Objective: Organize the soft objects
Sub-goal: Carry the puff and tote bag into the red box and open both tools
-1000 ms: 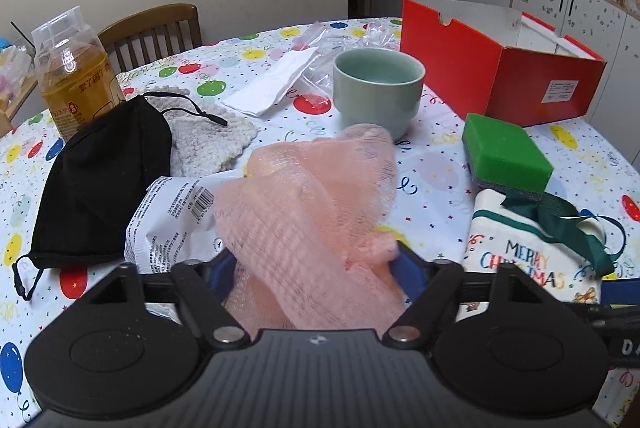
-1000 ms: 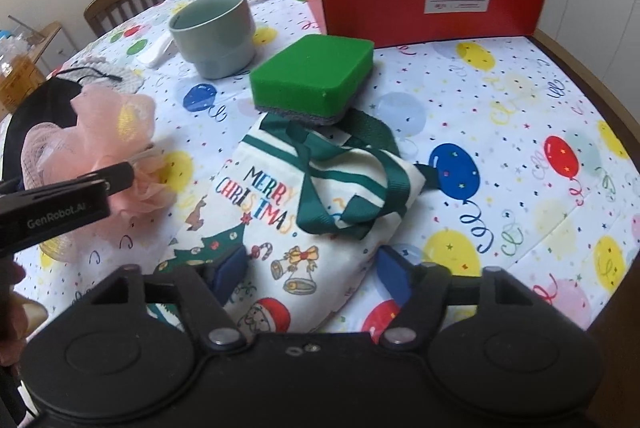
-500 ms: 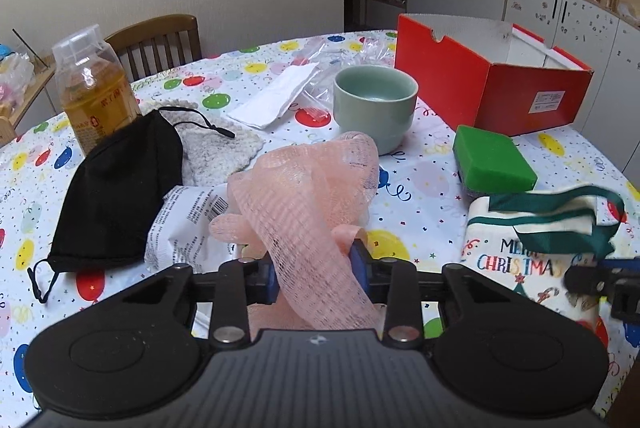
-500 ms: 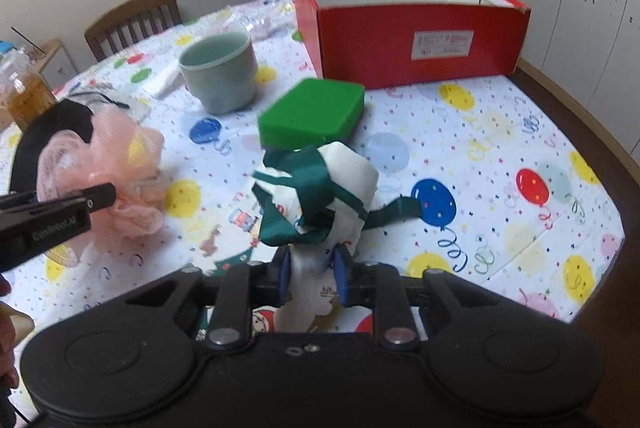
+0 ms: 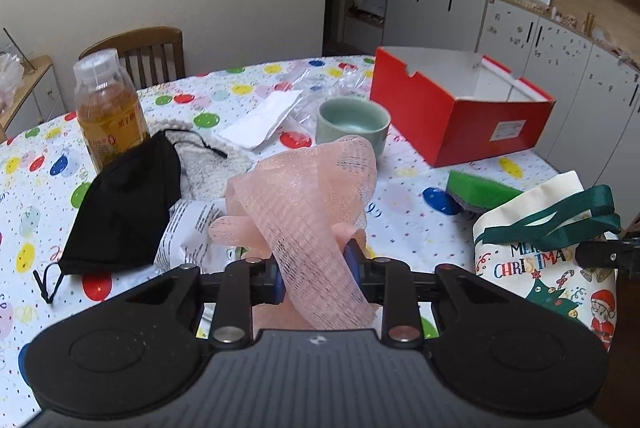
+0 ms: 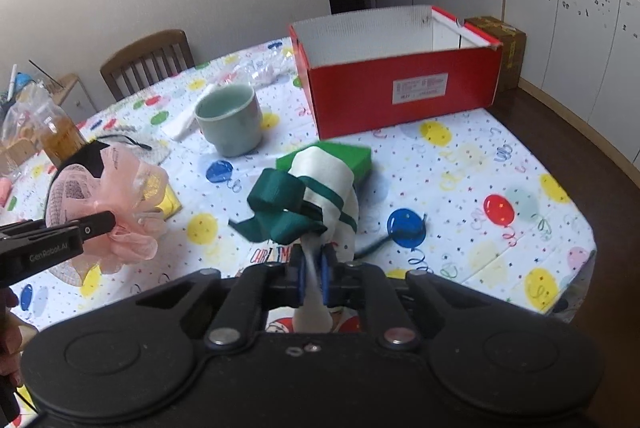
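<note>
My left gripper [image 5: 318, 264] is shut on a pink mesh bath pouf [image 5: 308, 196] and holds it above the table; the pouf also shows in the right wrist view [image 6: 120, 196]. My right gripper [image 6: 311, 274] is shut on a white Christmas cloth bag with green handles [image 6: 320, 188] and lifts it off the table; the bag shows in the left wrist view [image 5: 548, 240]. An open red box [image 6: 404, 84] stands at the back right. A green sponge [image 5: 480, 190] lies in front of it. A black face mask [image 5: 120, 204] and a fuzzy grey cloth [image 5: 204, 164] lie at the left.
A pale green cup [image 5: 352, 122] stands mid-table, between the pouf and the red box. A bottle of amber drink [image 5: 108, 108] stands at the back left. A white packet [image 5: 188, 232], white paper [image 5: 264, 120] and clear plastic lie about. A wooden chair [image 5: 140, 52] stands behind the table.
Both grippers closed, the left on the pouf and the right on the Christmas bag, and both have risen from the table with their loads.
</note>
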Tool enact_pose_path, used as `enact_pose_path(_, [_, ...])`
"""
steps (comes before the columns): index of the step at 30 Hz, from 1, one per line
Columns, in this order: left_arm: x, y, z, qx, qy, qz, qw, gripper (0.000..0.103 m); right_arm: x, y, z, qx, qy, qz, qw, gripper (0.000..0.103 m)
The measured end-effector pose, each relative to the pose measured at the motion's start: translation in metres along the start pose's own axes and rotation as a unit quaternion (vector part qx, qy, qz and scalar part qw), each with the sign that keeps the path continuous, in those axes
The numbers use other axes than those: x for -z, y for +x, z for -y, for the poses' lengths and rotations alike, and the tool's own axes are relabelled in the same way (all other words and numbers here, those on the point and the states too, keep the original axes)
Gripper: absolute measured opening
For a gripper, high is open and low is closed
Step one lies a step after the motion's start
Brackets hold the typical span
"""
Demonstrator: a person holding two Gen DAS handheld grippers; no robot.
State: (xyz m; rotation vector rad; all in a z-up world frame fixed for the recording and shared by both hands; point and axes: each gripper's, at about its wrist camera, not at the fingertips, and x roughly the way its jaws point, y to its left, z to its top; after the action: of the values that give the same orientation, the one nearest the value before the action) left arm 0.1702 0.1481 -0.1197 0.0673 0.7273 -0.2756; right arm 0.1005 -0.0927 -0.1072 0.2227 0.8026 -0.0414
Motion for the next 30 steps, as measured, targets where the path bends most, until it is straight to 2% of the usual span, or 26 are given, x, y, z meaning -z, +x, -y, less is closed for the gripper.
enact_pose_path(18, [-0.054,-0.037,0.023,0.060,0.020,0.041,0.9972,0.028,-0.047,-0.064,0.025,-0.028,-0.008,0.070,0.997,0.006])
enact_pose_path(25, [-0.082,-0.031,0.044,0.057,0.033,0.055,0.9963,0.028,-0.088,-0.060,0.054,-0.035,0.001,0.098,0.995,0.006])
enact_pose_path(30, [-0.104,-0.019,0.062,0.042,0.029,0.061,0.9969,0.028,-0.124,-0.047,0.078,-0.055,-0.012,0.107,0.993,0.006])
